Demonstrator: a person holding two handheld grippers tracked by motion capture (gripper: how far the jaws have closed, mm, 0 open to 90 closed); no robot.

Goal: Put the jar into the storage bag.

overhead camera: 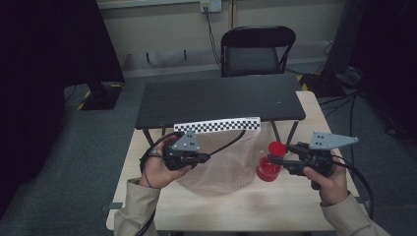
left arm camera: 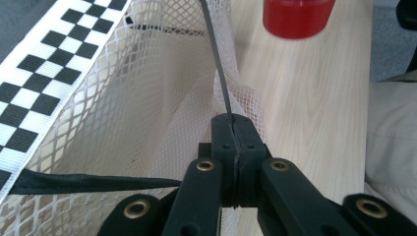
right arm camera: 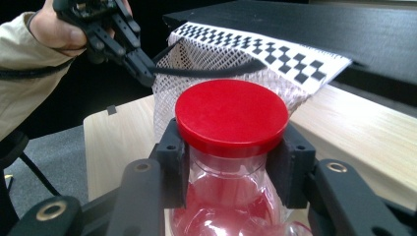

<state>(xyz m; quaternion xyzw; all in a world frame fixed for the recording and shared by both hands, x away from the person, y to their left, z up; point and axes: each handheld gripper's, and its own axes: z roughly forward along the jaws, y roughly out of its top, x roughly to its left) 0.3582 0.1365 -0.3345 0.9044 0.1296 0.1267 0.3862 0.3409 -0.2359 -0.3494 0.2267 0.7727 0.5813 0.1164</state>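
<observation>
High view: left gripper (overhead camera: 196,158) pinches the mesh bag's (overhead camera: 231,162) black strap (left arm camera: 221,73), jaws fully shut, presumably holding its mouth open. Right gripper (overhead camera: 275,158), clamped under the jar's (overhead camera: 269,167) red lid (right arm camera: 231,115), holds it just beside the bag (likely for loading).

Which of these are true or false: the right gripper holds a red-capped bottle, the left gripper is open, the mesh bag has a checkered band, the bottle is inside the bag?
1. The right gripper holds a red-capped bottle. True.
2. The left gripper is open. False: its jaws are shut on the black strap.
3. The mesh bag has a checkered band. True.
4. The bottle is inside the bag. False: it is outside, beside the bag.
</observation>
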